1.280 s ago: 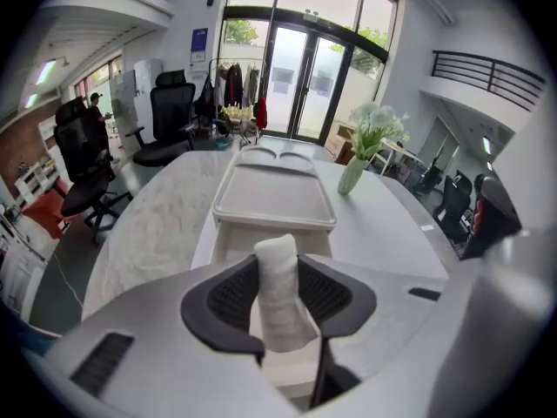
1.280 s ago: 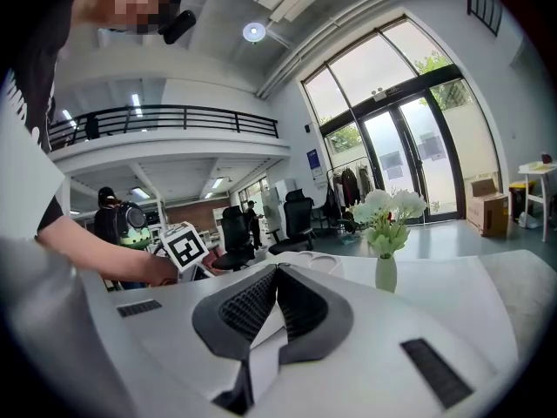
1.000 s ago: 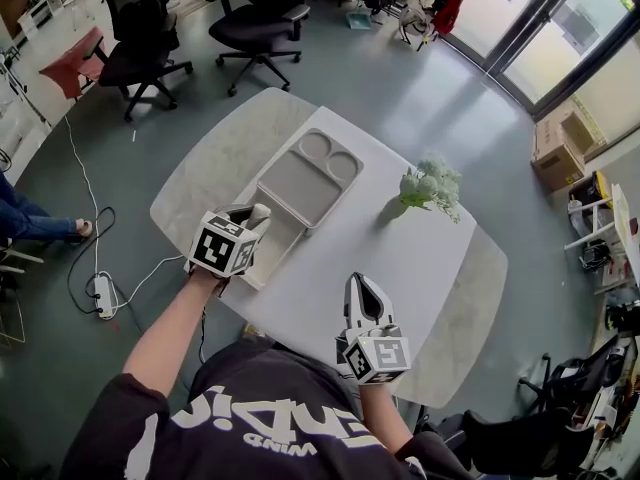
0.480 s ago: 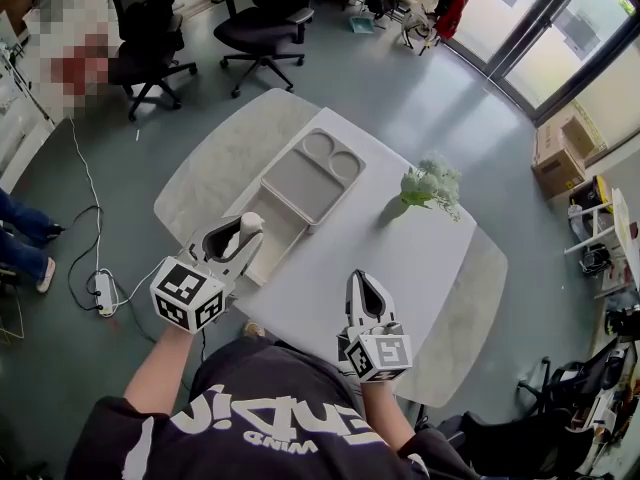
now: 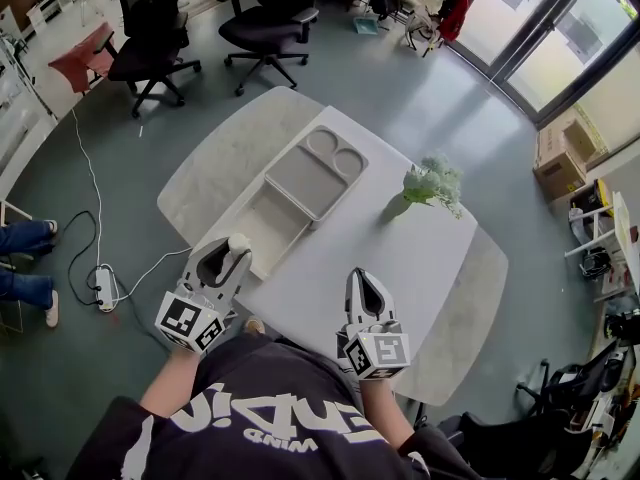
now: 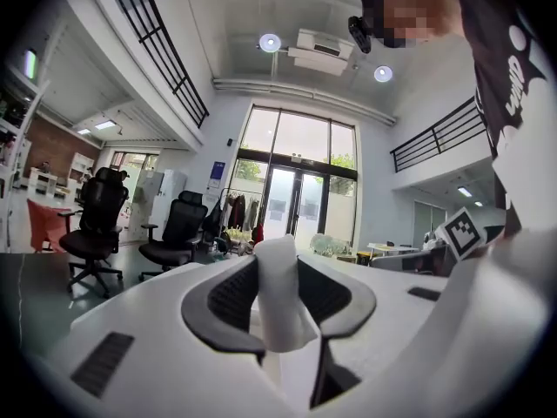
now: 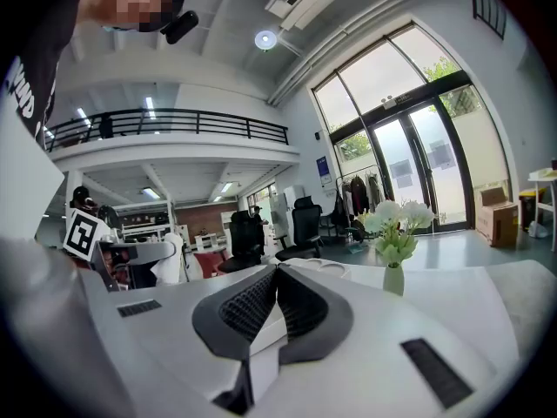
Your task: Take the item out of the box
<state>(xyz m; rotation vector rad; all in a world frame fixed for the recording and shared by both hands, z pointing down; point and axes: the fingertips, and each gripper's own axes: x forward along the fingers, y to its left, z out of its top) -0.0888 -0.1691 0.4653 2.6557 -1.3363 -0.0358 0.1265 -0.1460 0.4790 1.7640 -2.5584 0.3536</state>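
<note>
Item (image 5: 240,240) is pinched in your left tool (image 5: 232,253) and has come out of the box (image 5: 270,220), now held raised by its near end; removal looks done. Your right tool (image 5: 364,280) sits pressed together, empty.

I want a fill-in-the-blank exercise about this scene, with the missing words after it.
The left hand-held gripper is shut on a ___ item.
The right hand-held gripper has its jaws ___, with nothing between them.
The box on the table is ___.
The vase holds ___.
Missing words: white; closed; open; flowers.
</note>
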